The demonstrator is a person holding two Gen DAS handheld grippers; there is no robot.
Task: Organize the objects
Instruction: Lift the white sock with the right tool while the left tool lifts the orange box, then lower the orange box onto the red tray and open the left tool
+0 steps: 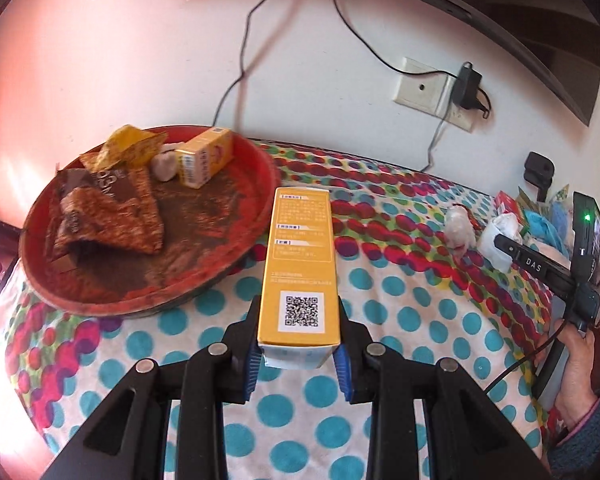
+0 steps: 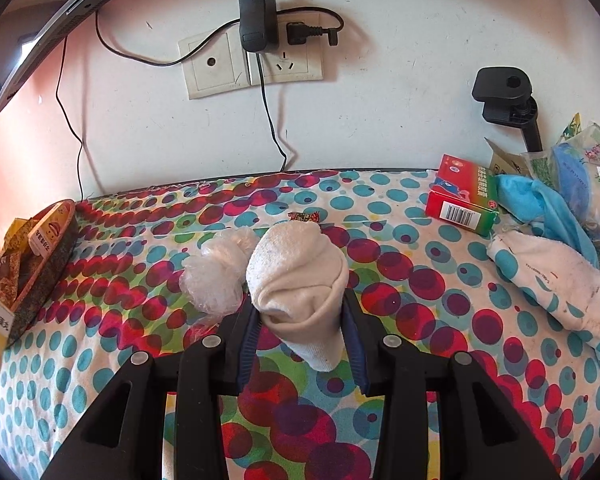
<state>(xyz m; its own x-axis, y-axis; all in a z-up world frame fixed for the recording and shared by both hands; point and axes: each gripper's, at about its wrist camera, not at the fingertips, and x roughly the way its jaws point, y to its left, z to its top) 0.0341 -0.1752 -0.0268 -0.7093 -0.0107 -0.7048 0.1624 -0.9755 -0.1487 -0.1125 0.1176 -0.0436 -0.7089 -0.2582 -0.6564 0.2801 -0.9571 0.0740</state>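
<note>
My left gripper (image 1: 298, 320) is shut on a long yellow box (image 1: 300, 248) with a QR code, held above the dotted cloth just right of the red round tray (image 1: 260, 204). The tray holds a small yellow box (image 1: 206, 156), a white lump and brown and yellow wrappers (image 1: 104, 212). In the right wrist view my right gripper (image 2: 300, 312) is shut on a rolled white sock (image 2: 296, 272), with both pads against its sides. A crumpled clear plastic ball (image 2: 216, 276) lies right beside the sock on its left. The tray's edge (image 2: 48, 264) shows at far left.
A red and green carton (image 2: 464, 196), a blue cloth (image 2: 540, 208), a white dotted cloth (image 2: 556, 280) and packets crowd the right side. A small candy wrapper (image 2: 304, 216) lies behind the sock. A wall socket with a charger (image 2: 256, 20) and a black clamp (image 2: 504, 92) stand behind.
</note>
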